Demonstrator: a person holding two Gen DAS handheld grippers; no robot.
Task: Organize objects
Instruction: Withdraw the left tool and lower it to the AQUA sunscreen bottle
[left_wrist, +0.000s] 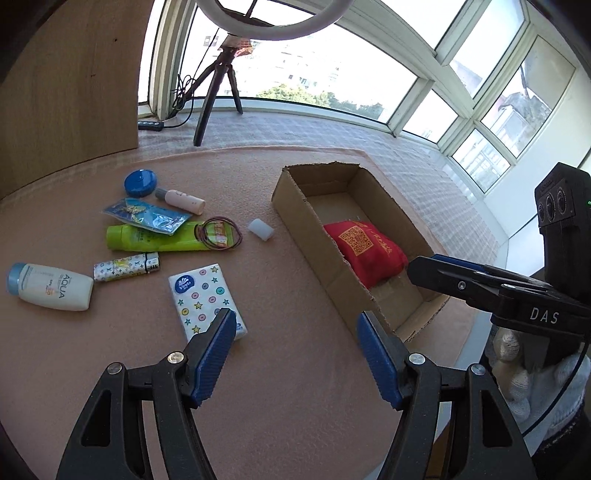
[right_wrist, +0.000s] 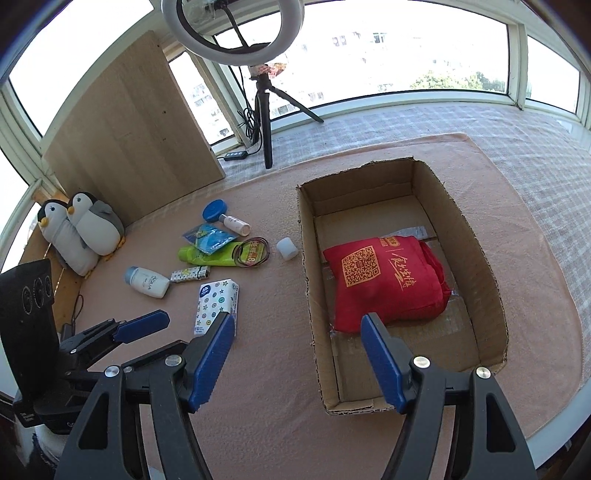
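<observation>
A: Cardboard box (right_wrist: 480, 236), is that it on the pink mat (right_wrist: 280, 369)?

B: Yes, open-topped, on the right part of the mat, with a red pouch (right_wrist: 388, 284) lying inside toward its middle. The near end of the box floor is bare.

A: And the loose objects?

B: They lie to the left of the box, apart from it. A tissue pack (left_wrist: 207, 299) is nearest the left gripper (left_wrist: 295, 325); beyond it lie a patterned lighter (left_wrist: 125, 267), a white Aqua bottle (left_wrist: 51, 286), a green tube (left_wrist: 159, 238) with a blue foil packet (left_wrist: 147, 218) and thin hair ties (left_wrist: 218, 234) resting on it, a small pink bottle (left_wrist: 183, 201), a blue round lid (left_wrist: 140, 182) and a small white cylinder (left_wrist: 260, 229) just beside the box.

A: The grippers?

B: Both have their fingers spread wide and empty. The right gripper (right_wrist: 297, 328) hovers over the box's near left wall; the left one hangs over bare mat, its left pad (left_wrist: 218, 350) overlapping the tissue pack's corner in that view. Two plush penguins (right_wrist: 81, 229) sit at the far left.
</observation>
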